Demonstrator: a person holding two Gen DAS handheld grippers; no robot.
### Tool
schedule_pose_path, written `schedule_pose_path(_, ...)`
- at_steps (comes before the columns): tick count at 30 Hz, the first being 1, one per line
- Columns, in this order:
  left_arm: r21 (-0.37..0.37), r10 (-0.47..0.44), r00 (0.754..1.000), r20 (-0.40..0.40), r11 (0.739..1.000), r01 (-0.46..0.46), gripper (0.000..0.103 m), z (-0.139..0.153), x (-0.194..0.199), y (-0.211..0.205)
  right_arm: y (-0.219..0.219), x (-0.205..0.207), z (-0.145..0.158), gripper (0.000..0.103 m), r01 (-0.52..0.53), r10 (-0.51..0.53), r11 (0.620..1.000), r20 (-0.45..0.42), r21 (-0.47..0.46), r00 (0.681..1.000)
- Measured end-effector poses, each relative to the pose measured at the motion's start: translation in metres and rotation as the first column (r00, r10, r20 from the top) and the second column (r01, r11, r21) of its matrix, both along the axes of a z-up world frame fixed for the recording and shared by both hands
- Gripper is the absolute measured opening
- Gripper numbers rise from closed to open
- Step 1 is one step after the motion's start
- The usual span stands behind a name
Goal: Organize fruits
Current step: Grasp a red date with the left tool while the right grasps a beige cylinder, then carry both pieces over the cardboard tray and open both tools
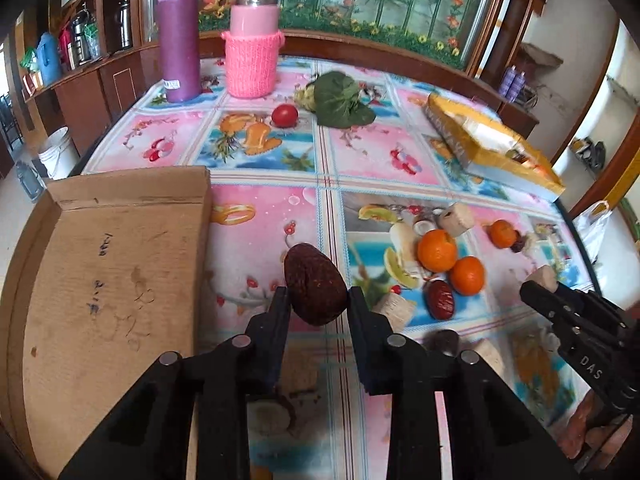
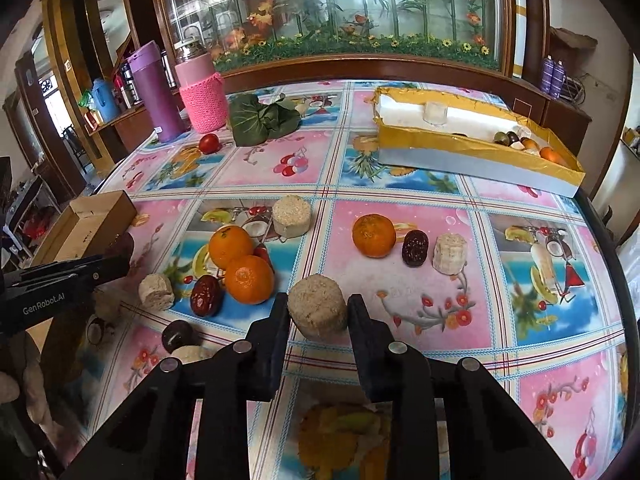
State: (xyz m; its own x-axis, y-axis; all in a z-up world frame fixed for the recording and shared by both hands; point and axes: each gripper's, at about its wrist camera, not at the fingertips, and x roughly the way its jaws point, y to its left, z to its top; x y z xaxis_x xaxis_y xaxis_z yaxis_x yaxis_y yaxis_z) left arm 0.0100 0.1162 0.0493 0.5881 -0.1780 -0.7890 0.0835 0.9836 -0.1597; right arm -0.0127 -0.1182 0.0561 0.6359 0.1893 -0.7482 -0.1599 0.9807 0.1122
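My left gripper [image 1: 318, 300] is shut on a dark brown, bumpy oval fruit [image 1: 314, 284], right beside an open cardboard box [image 1: 112, 300]. My right gripper [image 2: 318, 308] is shut on a beige round chunk [image 2: 318, 306] that rests low over the tablecloth. Just left of it lie two oranges [image 2: 250, 279], a red date [image 2: 206, 295] and more beige chunks [image 2: 291, 216]. A third orange [image 2: 374, 236], a dark date [image 2: 415, 248] and a pale chunk [image 2: 450, 254] lie further right. The yellow-rimmed box [image 2: 460, 148] at the back right holds several small fruits.
A purple flask [image 2: 154, 88], a pink knitted bottle [image 2: 202, 92], a leafy green [image 2: 260, 118] and a tomato [image 2: 209, 143] stand at the table's far side. The left gripper's body [image 2: 60, 280] shows at the left edge, with a hand below it.
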Motion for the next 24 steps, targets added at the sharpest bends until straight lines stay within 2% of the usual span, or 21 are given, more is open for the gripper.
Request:
schedule_pose_path(3, -0.060, -0.003, 1.000, 0.027, 0.998, 0.005, 0.028, 0.018, -0.020, 0.018, 0.009, -0.014, 0.017, 0.031, -0.031, 0.031, 0.999, 0.026, 0.008, 0.999)
schedule_pose_path(6, -0.087, 0.010, 0.999, 0.050, 0.996, -0.006, 0.028, 0.036, -0.035, 0.044, 0.027, -0.026, 0.036, 0.031, -0.076, 0.075, 0.997, 0.057, 0.014, 0.996)
schedule_pose_path(10, -0.048, 0.060, 0.996, 0.063, 0.997, -0.057, 0.028, 0.051, -0.039, 0.089, 0.065, -0.033, 0.059, 0.032, -0.163, 0.159, 0.985, 0.073, 0.057, 0.985)
schedule_pose_path(13, 0.008, 0.123, 0.990, 0.071, 0.992, -0.124, 0.028, 0.055, -0.026, 0.127, 0.105, -0.028, 0.070, 0.032, -0.244, 0.238, 0.965, 0.066, 0.100, 0.969)
schedule_pose_path(16, 0.059, 0.198, 0.979, 0.053, 0.978, -0.201, 0.028, 0.045, 0.003, 0.166, 0.153, -0.012, 0.072, 0.032, -0.320, 0.316, 0.937, 0.046, 0.141, 0.948)
schedule_pose_path(19, 0.042, 0.255, 0.967, -0.004, 0.966, -0.254, 0.028, 0.023, 0.030, 0.197, 0.202, 0.013, 0.061, 0.032, -0.366, 0.368, 0.918, 0.016, 0.152, 0.930)
schedule_pose_path(24, 0.025, 0.277, 0.958, -0.072, 0.961, -0.276, 0.028, -0.007, 0.053, 0.213, 0.264, 0.054, 0.028, 0.032, -0.388, 0.393, 0.918, -0.053, 0.086, 0.918)
